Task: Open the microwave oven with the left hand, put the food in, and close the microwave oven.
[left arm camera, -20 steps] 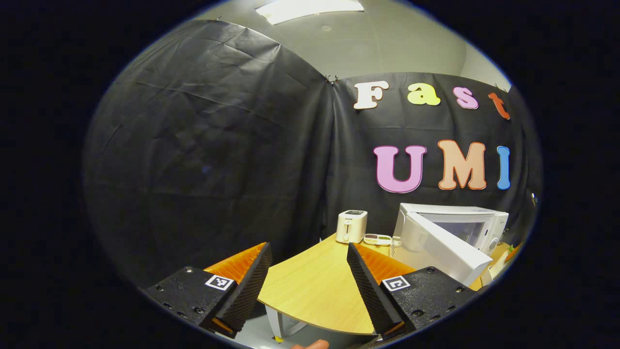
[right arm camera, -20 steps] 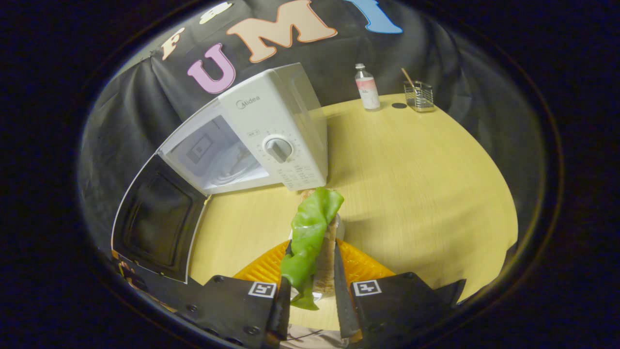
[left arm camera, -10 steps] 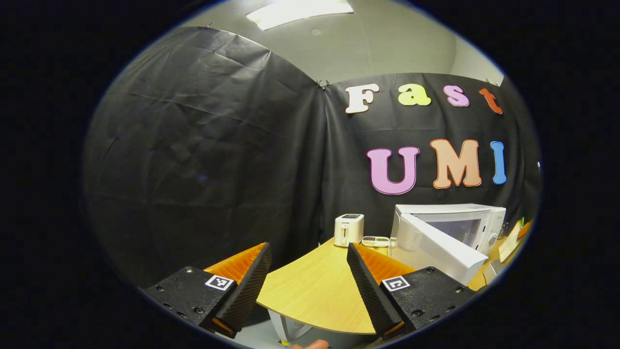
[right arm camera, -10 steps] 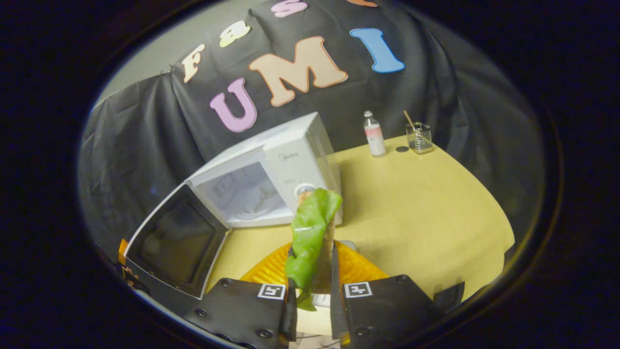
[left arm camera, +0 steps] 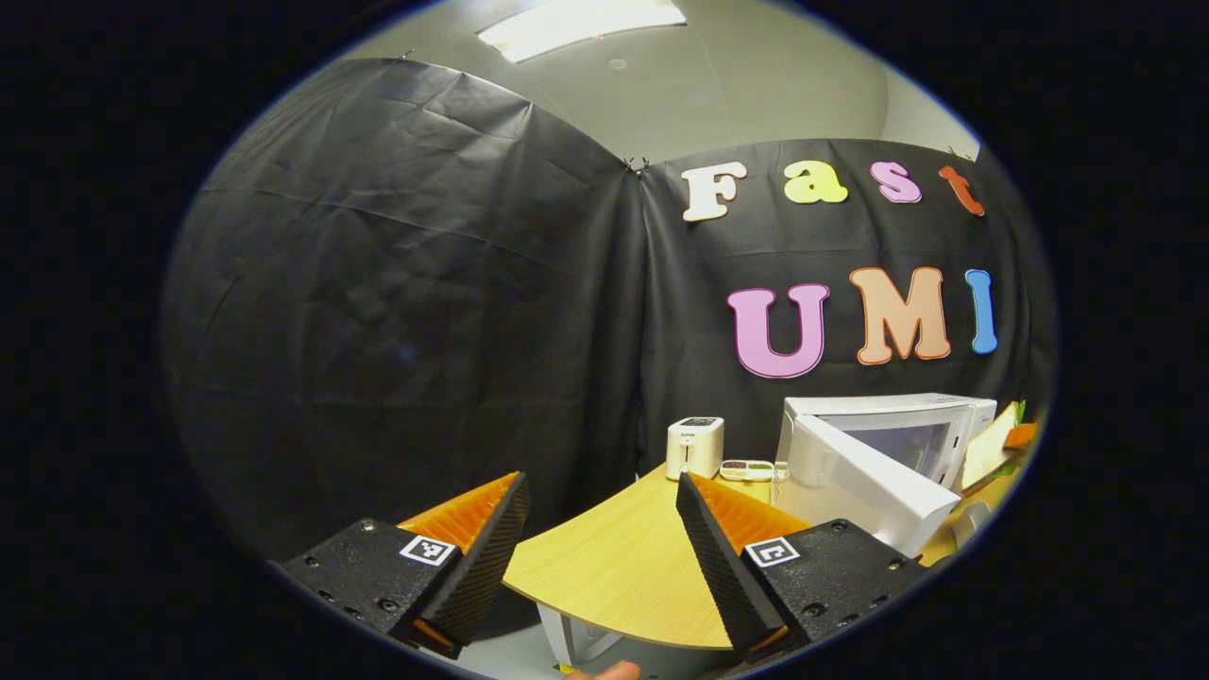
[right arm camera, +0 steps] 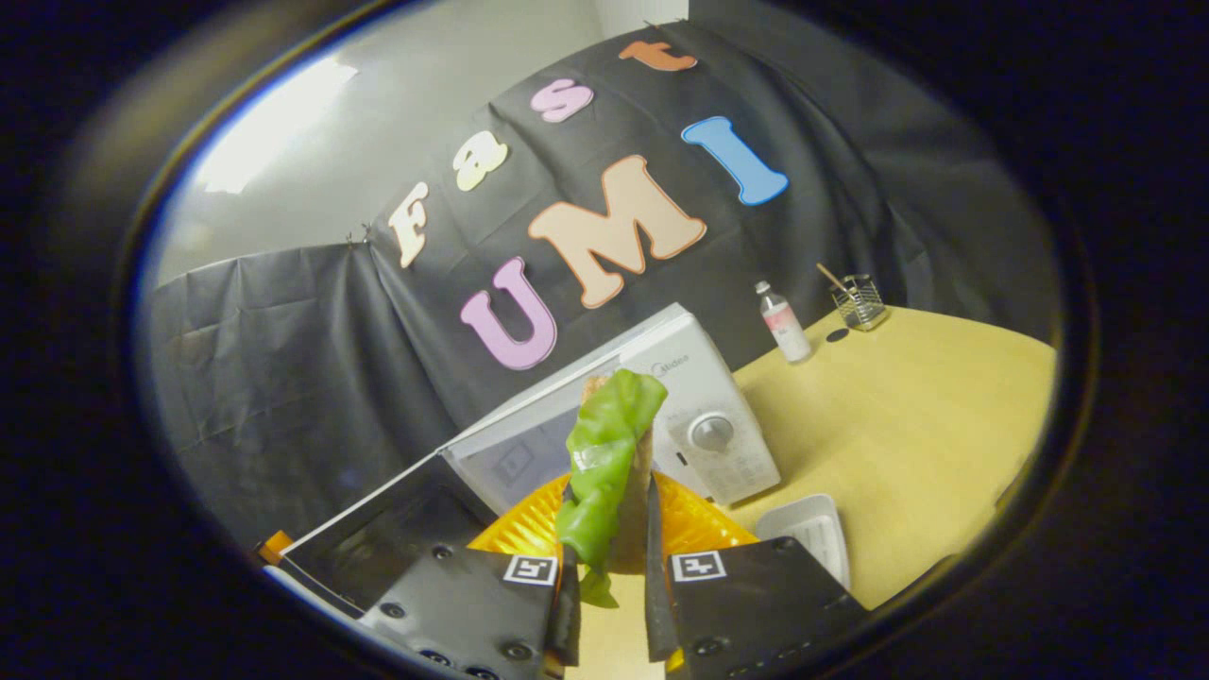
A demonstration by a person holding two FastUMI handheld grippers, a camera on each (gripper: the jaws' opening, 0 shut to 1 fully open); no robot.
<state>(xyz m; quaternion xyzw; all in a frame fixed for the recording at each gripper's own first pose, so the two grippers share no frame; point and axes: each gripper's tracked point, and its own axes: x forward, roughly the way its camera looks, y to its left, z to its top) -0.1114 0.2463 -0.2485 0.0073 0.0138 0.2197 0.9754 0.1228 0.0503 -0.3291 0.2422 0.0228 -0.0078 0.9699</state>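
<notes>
Your right hand-held gripper (right arm camera: 609, 604) is clamped on the food (right arm camera: 609, 453), a sandwich stood on edge: a glossy, crinkled green lettuce leaf lies against a grainy tan slice of bread, and both fingers (right arm camera: 565, 609) press on it from either side. Each finger has a ribbed inner face and carries a small square black-and-white marker on its matte, pebbled body. The food rises in front of the microwave oven (right arm camera: 708, 416), a smooth white box with a round dial on its control panel and a short brand word printed above it, too small to read surely. Its door (right arm camera: 387, 529), with a dark window, hangs open to the left. A shallow white tray (right arm camera: 803, 534) lies on the pale wood-grain tabletop (right arm camera: 926, 416) just beside the oven. Farther back stand a clear bottle (right arm camera: 782, 321) with a pink label and a wire basket (right arm camera: 858, 302) with a stick in it.

Your left hand-held gripper (left arm camera: 600, 557) has its fingers wide apart, holding nothing, over the curved tabletop edge. Beyond it sit a small white toaster (left arm camera: 694, 447) and the open oven.
</notes>
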